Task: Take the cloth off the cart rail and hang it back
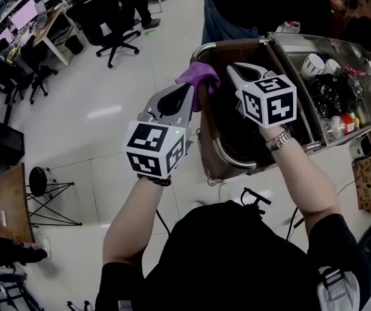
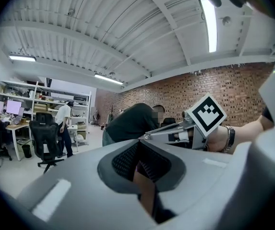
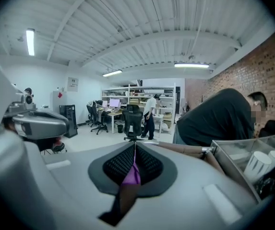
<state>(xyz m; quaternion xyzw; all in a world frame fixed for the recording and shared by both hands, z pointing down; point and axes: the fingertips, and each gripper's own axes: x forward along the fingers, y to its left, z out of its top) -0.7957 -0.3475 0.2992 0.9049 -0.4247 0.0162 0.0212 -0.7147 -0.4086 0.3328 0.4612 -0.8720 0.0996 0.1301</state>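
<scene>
The purple cloth (image 1: 199, 76) is bunched up in the air above the brown cart's metal rail (image 1: 228, 155), stretched between my two grippers. My left gripper (image 1: 190, 91) pinches its left end, with dark purple fabric (image 2: 145, 172) showing between the closed pads. My right gripper (image 1: 232, 70) is shut on the other end, and a strip of purple cloth (image 3: 131, 174) shows in the slit between its pads. Both grippers are side by side and close together. The rest of the cloth is hidden behind the jaws in both gripper views.
The cart's steel tray (image 1: 340, 44) at the right holds white cups (image 1: 313, 64), a black bag (image 1: 329, 92) and bottles. A person in dark clothes (image 1: 263, 5) bends over the cart's far side. Office chairs (image 1: 111, 28) and desks stand far left, and a stool (image 1: 39, 180) stands nearer.
</scene>
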